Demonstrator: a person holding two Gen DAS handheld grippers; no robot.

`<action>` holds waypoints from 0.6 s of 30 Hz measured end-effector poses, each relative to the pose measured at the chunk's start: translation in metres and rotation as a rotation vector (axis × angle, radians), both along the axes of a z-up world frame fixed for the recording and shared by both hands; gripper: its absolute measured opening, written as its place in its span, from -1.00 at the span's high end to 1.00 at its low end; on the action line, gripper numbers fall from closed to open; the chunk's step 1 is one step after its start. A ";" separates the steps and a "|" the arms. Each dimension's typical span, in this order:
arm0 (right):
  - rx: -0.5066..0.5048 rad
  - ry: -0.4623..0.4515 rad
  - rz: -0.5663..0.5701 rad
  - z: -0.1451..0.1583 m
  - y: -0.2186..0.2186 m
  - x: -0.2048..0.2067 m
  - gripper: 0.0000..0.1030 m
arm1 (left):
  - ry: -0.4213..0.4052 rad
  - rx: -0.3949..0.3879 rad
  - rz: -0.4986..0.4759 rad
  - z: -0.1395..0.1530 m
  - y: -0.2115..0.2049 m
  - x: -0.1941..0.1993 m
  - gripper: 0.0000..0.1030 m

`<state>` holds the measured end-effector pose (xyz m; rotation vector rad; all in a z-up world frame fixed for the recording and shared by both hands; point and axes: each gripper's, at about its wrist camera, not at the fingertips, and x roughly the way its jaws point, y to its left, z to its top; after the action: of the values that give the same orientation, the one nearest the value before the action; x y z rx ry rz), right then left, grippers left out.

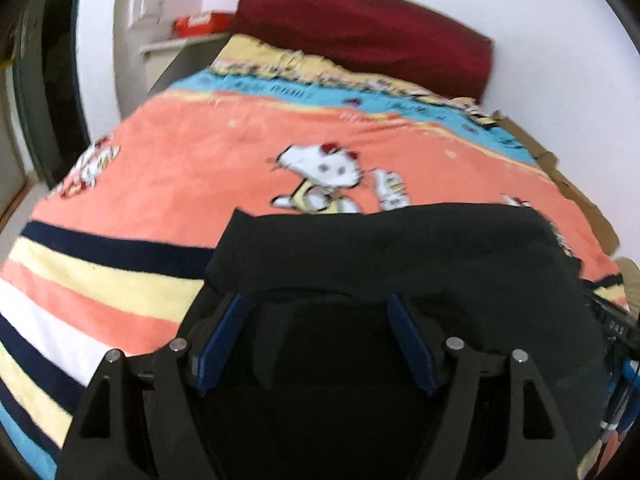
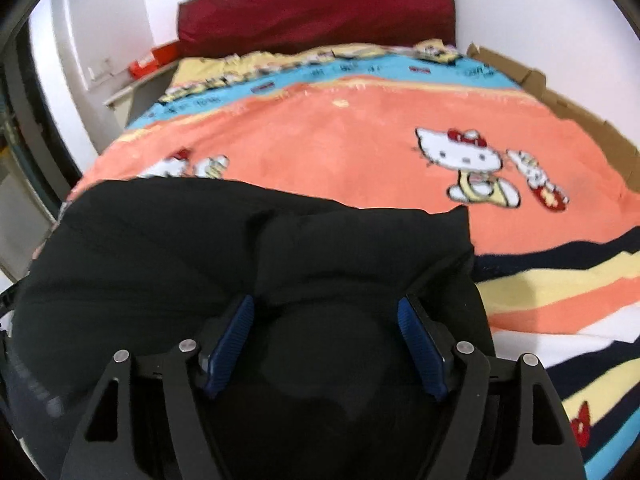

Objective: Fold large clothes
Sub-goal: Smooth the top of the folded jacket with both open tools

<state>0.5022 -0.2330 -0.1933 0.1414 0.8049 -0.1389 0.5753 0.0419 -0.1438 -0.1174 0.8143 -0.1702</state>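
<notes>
A black garment [image 1: 400, 248] lies folded on the orange cartoon-cat blanket [image 1: 208, 168] near the bed's front edge. In the left wrist view my left gripper [image 1: 318, 300] is open, its blue pads [image 1: 218, 344] spread wide just above the garment's near left part. In the right wrist view the same black garment [image 2: 240, 240] fills the lower left. My right gripper [image 2: 326, 302] is open too, with its blue pads [image 2: 420, 344] apart over the garment's near right part. Neither gripper holds cloth.
The blanket [image 2: 360, 140] covers the whole bed. A dark red headboard cushion [image 2: 316, 8] stands against the white wall at the far end. A red box [image 1: 200, 24] sits on a shelf at the far left. Brown cardboard [image 2: 580, 112] lines the bed's right side.
</notes>
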 end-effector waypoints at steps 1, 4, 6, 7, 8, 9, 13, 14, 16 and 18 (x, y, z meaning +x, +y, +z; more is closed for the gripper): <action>0.001 -0.025 0.014 0.007 0.004 -0.008 -0.44 | -0.018 0.002 -0.011 0.007 -0.004 -0.008 -0.42; 0.024 -0.079 0.056 0.022 0.020 -0.030 -0.44 | -0.075 0.023 -0.045 0.022 -0.017 -0.030 -0.42; 0.032 -0.101 0.087 0.027 0.032 -0.042 -0.44 | -0.088 0.046 -0.063 0.022 -0.025 -0.038 -0.42; 0.024 -0.111 0.102 0.028 0.038 -0.048 -0.44 | -0.090 0.057 -0.069 0.019 -0.028 -0.041 -0.42; 0.017 -0.120 0.115 0.027 0.042 -0.051 -0.44 | -0.091 0.061 -0.070 0.018 -0.030 -0.045 -0.42; 0.020 -0.123 0.124 0.025 0.044 -0.053 -0.44 | -0.090 0.067 -0.071 0.013 -0.031 -0.047 -0.42; 0.074 -0.114 0.128 0.005 0.037 -0.051 -0.44 | -0.087 0.056 -0.061 -0.002 -0.031 -0.048 -0.42; 0.083 -0.120 0.123 0.001 0.035 -0.051 -0.46 | -0.091 0.058 -0.058 -0.004 -0.031 -0.048 -0.42; 0.103 -0.127 0.119 -0.007 0.031 -0.051 -0.47 | -0.101 0.068 -0.054 -0.007 -0.034 -0.047 -0.42; 0.101 -0.135 0.120 -0.011 0.031 -0.052 -0.47 | -0.111 0.076 -0.052 -0.010 -0.036 -0.048 -0.43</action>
<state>0.4507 -0.2018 -0.2041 0.1958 0.6842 0.0245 0.5274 0.0057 -0.1539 -0.0149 0.7130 -0.1926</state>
